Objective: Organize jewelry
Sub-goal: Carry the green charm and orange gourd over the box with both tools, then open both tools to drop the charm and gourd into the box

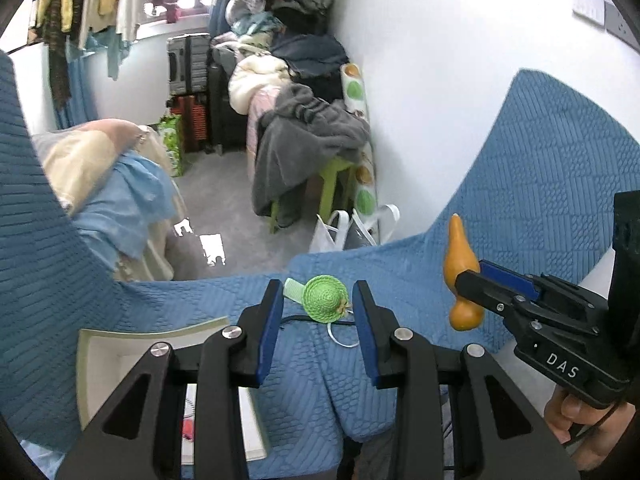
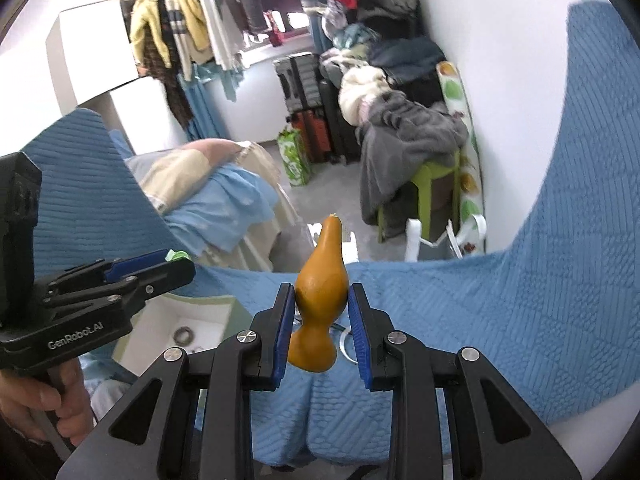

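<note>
On a blue quilt (image 1: 540, 168), your right gripper (image 2: 321, 320) clamps an orange gourd (image 2: 320, 300) upright, likely box-bound; your left gripper (image 1: 316, 312) waits spread around a green hat (image 1: 325, 298).

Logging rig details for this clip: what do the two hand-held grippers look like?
Both are black with blue finger pads and silver pivot bolts. The right hand-held gripper carries white "DAS" lettering; the left hand-held gripper reads "GenRobot.AI". Bare hands hold the pistol-style handles.
</note>
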Demonstrator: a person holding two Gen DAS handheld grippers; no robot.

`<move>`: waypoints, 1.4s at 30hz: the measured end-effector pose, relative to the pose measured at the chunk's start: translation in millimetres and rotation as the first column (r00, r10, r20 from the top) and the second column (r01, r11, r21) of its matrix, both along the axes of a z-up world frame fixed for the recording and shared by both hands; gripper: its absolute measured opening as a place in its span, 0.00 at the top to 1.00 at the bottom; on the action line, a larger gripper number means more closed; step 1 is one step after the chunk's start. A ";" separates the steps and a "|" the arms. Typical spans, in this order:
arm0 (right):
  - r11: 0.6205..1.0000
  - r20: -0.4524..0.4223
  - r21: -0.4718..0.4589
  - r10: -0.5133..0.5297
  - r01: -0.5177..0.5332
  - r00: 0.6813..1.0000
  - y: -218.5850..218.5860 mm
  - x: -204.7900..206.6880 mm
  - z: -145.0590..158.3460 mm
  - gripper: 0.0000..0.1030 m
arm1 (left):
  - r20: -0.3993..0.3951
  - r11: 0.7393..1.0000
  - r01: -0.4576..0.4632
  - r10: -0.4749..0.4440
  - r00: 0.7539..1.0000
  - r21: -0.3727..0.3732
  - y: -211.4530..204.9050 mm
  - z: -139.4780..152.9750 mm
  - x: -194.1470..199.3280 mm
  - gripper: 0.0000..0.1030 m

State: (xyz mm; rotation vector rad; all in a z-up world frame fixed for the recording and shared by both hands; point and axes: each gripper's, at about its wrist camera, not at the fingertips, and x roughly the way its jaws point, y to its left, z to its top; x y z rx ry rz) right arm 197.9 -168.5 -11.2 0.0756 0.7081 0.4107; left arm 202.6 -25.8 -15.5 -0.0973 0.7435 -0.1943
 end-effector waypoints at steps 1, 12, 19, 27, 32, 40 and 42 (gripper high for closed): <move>1.000 0.006 0.002 0.010 -0.010 1.000 6.3 -0.6 3.1 0.76 | 0.003 1.000 -0.008 0.008 1.000 -0.001 4.8 1.9 -2.1 0.65; 0.992 0.005 0.003 0.128 -0.128 0.992 84.8 -10.2 6.4 0.76 | -0.015 0.992 -0.130 0.130 0.991 0.009 76.6 -0.1 -27.1 0.65; 0.978 -0.051 -0.008 0.207 -0.208 0.977 134.2 -15.9 -16.0 0.76 | -0.053 0.979 -0.202 0.202 0.978 0.010 122.0 -18.4 -37.6 0.65; 0.965 -0.147 -0.040 0.252 -0.260 0.956 171.7 -13.6 -59.0 0.76 | -0.152 0.964 -0.266 0.260 0.954 -0.017 161.0 -64.7 -42.3 0.65; 0.958 -0.206 -0.066 0.260 -0.279 0.943 184.5 -11.9 -87.1 0.76 | -0.222 0.961 -0.275 0.264 0.939 -0.019 171.8 -97.3 -41.2 0.65; 0.946 -0.301 -0.104 0.264 -0.307 0.916 196.7 -16.2 -130.6 0.76 | -0.319 0.960 -0.281 0.260 0.911 -0.020 180.1 -140.9 -40.7 0.65; 0.945 -0.312 -0.110 0.261 -0.307 0.914 196.0 -16.0 -137.4 0.75 | -0.334 0.960 -0.279 0.259 0.906 -0.012 178.6 -147.2 -40.2 0.65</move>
